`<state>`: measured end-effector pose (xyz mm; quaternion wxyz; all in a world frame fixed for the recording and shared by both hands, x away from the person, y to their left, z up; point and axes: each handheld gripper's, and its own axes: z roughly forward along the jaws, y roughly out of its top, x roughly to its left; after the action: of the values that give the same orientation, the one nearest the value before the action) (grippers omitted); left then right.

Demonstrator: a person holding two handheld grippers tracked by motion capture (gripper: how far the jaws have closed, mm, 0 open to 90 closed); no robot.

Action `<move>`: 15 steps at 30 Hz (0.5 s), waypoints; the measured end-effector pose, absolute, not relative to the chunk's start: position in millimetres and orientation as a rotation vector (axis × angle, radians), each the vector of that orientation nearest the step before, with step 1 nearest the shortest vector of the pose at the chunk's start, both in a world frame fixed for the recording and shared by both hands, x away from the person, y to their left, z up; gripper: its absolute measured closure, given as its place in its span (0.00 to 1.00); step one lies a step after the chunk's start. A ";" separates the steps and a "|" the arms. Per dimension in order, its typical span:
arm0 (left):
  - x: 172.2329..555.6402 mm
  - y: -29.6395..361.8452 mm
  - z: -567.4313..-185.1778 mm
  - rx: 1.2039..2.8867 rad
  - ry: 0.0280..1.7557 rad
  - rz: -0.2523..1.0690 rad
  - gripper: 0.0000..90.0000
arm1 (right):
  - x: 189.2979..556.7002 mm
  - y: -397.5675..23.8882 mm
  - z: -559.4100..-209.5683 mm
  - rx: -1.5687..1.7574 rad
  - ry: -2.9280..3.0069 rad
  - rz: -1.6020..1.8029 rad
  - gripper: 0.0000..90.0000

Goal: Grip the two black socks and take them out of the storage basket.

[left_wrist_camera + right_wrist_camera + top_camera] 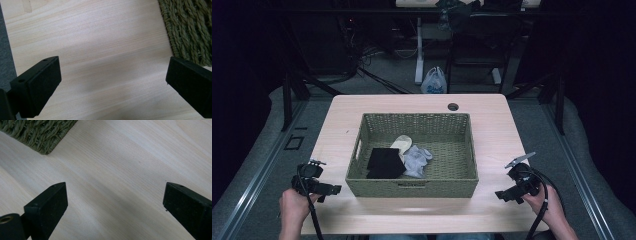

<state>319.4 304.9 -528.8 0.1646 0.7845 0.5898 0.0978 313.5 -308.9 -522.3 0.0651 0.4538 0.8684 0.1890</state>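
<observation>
Socks are seen in the high view inside the woven basket (412,186) at the counter's (492,125) middle: a black sock (384,163), a grey sock (417,160) and a cream sock (402,144), touching one another. The left gripper (328,191) and right gripper (507,196) are held over bare counter on either side of the basket, well apart from it.

In the left gripper view, the jaws are spread wide with nothing between them; the basket's wall is seen at upper right.

In the right gripper view, the jaws are likewise wide and empty; a basket corner is seen at upper left. No writing can be read.
</observation>
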 end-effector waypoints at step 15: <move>319.5 304.0 -528.0 2.243 1.677 0.278 0.00 | 313.6 -308.5 -521.7 1.365 2.622 0.571 0.06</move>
<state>319.5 304.0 -528.0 0.1630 0.7863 0.5880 0.0974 313.6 -308.5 -521.7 0.0657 0.4524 0.8691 0.1892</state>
